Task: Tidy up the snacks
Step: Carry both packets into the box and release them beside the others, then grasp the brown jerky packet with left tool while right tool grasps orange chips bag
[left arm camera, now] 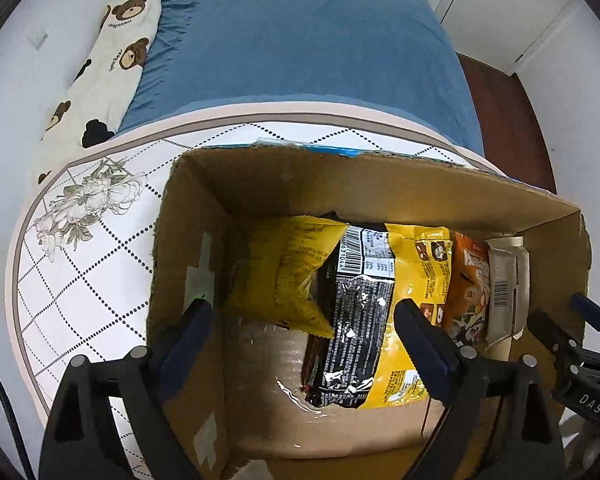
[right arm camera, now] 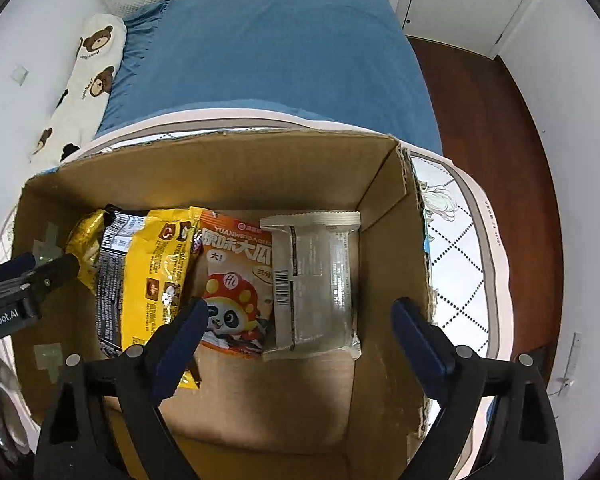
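The cardboard box [right arm camera: 388, 264] sits on the patterned counter [left arm camera: 80, 240]. Inside, yellow bag [right arm camera: 152, 264], orange panda packet [right arm camera: 236, 276] and grey packet [right arm camera: 320, 280] stand side by side. Both left gripper [left arm camera: 304, 320] and right gripper [right arm camera: 300, 320] hover with jaws spread, holding nothing; packing looks nearly finished, next likely straightening the row.

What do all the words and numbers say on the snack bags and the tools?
"YUANWEIDAGUAZI" and "大!": orange panda snack bag.
"DAS": right tool, seen from the left wrist.
"enRobot.AI", cut off: left tool, seen from the right wrist.
Barcode digits on the black packet: too blurred.
Small print on the yellow bag and the silver packet: too small.
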A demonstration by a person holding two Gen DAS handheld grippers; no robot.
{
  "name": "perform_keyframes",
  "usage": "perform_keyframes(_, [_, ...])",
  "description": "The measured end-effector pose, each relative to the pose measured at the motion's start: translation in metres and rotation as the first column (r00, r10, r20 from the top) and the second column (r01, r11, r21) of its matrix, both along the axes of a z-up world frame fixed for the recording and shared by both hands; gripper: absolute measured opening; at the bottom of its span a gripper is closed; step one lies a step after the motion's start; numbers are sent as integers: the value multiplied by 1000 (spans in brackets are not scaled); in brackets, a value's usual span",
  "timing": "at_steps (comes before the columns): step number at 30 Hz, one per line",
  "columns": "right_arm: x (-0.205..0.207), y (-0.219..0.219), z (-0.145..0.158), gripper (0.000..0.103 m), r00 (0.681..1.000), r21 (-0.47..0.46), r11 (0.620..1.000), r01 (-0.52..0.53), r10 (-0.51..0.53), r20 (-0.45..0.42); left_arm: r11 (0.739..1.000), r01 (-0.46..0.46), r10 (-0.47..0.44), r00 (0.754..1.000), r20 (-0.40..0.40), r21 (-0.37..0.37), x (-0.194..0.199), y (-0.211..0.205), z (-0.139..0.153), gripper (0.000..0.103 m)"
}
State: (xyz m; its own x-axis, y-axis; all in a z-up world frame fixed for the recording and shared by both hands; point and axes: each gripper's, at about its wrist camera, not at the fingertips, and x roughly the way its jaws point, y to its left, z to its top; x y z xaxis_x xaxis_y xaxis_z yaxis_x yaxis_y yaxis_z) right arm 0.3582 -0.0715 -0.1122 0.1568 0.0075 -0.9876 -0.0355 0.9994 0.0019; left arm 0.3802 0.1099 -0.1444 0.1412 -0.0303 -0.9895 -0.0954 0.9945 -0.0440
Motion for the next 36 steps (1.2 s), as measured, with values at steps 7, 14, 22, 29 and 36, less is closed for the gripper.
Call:
perform_keyframes(7, [-20, 4, 10, 94, 1000, 46, 999, 2, -2, 9, 1000, 6, -6, 999, 31, -4, -18, -11, 16, 93])
perform_keyframes(14, [-55, 8, 32, 94, 998, 56, 998, -4, 0, 63, 1000, 21, -19, 995, 94, -13, -51, -17, 40, 93])
perform_keyframes(22, [-100, 15, 70, 94, 986, 33, 998, -45, 39, 163, 1000, 25, -22, 978, 206, -14, -100, -19, 79, 93])
perform_keyframes(29, [-150, 19, 106, 94, 970, 57, 996, -72, 57, 235, 1000, 27, -22, 953, 301, -13, -148, -20, 115, 93])
perform_keyframes(36, [-200, 18, 146, 94, 939, 59, 995, -84, 59, 339, 1000, 23, -21, 926, 376, 0, -194, -21, 144, 93])
